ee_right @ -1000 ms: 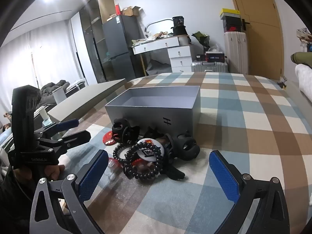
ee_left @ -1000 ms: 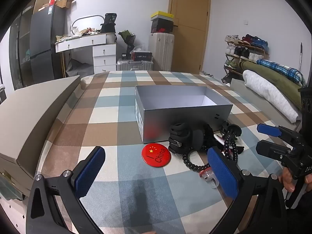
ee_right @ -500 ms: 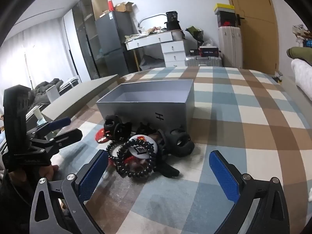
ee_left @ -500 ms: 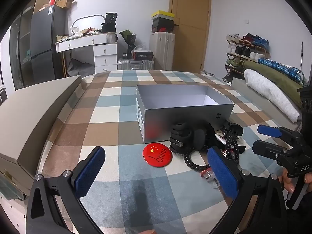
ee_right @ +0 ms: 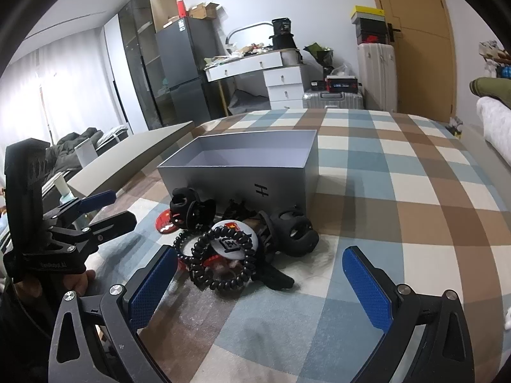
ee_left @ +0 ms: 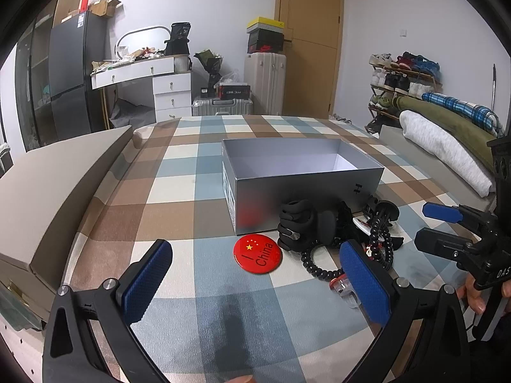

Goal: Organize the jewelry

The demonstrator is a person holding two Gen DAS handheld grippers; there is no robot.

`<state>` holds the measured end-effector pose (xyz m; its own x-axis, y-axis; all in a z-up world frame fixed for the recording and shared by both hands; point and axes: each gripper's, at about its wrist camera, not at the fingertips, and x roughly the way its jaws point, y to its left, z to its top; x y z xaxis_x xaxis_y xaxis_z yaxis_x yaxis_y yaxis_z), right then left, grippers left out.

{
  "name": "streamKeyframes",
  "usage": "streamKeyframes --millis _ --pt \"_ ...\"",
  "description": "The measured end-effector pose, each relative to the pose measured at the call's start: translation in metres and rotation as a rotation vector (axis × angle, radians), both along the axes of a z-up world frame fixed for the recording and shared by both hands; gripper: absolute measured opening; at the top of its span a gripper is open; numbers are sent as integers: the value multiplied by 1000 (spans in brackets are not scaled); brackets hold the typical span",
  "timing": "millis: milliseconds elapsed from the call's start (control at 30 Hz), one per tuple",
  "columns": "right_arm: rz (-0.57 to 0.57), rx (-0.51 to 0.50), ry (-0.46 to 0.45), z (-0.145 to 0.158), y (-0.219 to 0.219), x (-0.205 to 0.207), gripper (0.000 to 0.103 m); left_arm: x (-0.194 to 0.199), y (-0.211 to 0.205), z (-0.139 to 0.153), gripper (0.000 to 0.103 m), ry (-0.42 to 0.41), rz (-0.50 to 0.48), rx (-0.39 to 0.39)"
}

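tangling black bead strands [ee_right: 220,263] by grey box [ee_right: 242,172]

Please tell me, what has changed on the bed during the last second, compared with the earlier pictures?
Almost nothing. The right gripper drifted slightly nearer the pile of hair accessories; the left gripper barely moved. Both are open and empty. The red badge, the black spiral hair tie and the grey box lie unchanged.

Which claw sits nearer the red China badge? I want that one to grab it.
Left. The left claw frames the red China badge just ahead; the right claw hovers farther off, beyond the black pile.
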<state>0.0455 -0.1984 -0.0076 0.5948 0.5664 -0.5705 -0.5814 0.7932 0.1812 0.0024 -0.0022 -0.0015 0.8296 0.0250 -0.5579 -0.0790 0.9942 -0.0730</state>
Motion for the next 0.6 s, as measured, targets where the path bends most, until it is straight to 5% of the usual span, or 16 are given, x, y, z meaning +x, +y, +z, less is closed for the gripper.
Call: streamKeyframes --millis 600 --pt "8 11 4 0 -2 3 103 -2 0 1 102 2 -5 -2"
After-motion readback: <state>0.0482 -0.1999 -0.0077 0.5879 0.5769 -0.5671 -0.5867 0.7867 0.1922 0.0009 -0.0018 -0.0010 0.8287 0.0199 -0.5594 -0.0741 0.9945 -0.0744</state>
